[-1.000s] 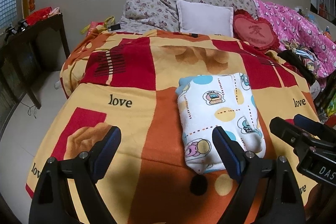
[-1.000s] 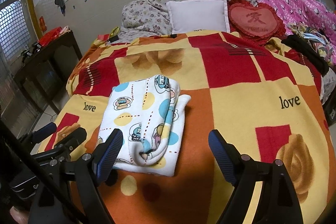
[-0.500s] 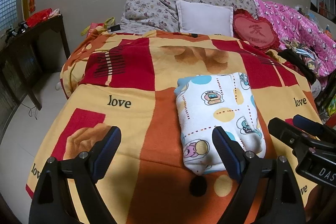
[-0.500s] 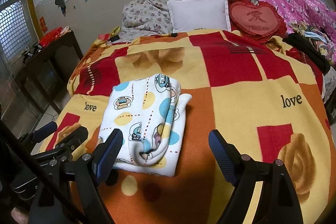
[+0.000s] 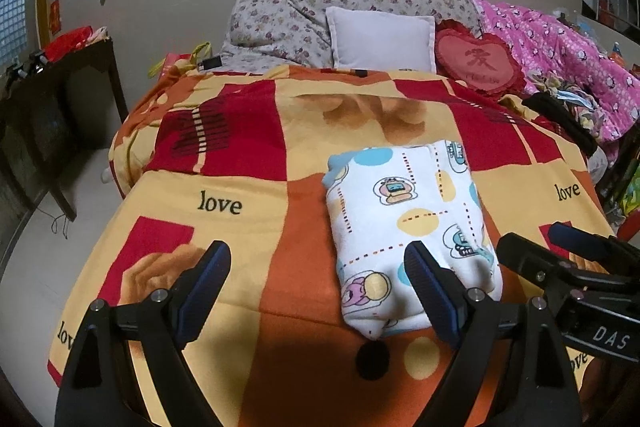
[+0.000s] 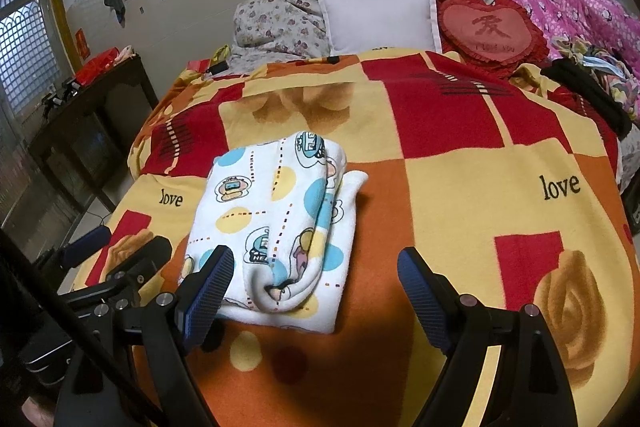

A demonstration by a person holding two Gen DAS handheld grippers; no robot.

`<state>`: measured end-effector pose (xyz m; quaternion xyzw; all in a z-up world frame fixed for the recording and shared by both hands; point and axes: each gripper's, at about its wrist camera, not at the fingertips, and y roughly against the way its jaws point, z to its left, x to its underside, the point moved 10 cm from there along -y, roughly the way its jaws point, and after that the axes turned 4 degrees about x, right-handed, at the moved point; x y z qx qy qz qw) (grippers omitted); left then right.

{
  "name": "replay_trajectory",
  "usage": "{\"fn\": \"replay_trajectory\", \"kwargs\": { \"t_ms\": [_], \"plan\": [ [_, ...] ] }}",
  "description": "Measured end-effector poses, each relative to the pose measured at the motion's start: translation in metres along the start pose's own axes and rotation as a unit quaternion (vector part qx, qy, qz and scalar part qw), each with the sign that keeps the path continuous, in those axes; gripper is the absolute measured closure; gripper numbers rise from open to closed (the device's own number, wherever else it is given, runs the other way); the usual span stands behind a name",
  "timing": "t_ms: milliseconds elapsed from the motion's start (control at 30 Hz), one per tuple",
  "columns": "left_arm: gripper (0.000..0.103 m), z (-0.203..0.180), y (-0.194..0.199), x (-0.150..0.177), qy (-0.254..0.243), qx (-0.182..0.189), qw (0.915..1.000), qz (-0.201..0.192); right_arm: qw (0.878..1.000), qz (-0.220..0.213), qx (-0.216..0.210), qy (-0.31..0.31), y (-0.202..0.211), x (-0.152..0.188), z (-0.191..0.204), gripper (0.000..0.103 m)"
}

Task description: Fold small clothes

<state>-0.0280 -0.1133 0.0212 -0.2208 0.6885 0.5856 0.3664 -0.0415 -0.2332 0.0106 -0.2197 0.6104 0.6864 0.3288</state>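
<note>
A small white garment with cartoon prints and blue and yellow dots [image 5: 404,223] lies folded in a neat rectangle on the patterned blanket [image 5: 248,187]. My left gripper [image 5: 316,267] hovers open at the near edge of the bed, its right finger in front of the garment's near end, nothing between the jaws. In the right wrist view the folded garment [image 6: 276,223] sits left of centre. My right gripper [image 6: 314,271] is open above the garment's near right corner, holding nothing. The right gripper [image 5: 560,251] shows at the left view's right edge, and the left gripper [image 6: 116,251] at the right view's left edge.
A white pillow [image 5: 380,39], a red heart cushion [image 5: 480,61] and a floral quilt [image 5: 320,7] are heaped at the head of the bed. A pink quilt and loose clothes [image 5: 560,67] lie along the right side. A dark wooden table [image 5: 48,99] stands left of the bed.
</note>
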Motion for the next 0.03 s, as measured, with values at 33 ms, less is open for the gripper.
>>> {"fn": "replay_trajectory", "kwargs": {
  "t_ms": [33],
  "plan": [
    [0.015,0.0001,-0.0001,-0.0005,-0.004,0.001,1.0000,0.000,1.000,0.000,0.001,0.000,-0.0002,0.0005,-0.0009,0.015]
  ]
}}
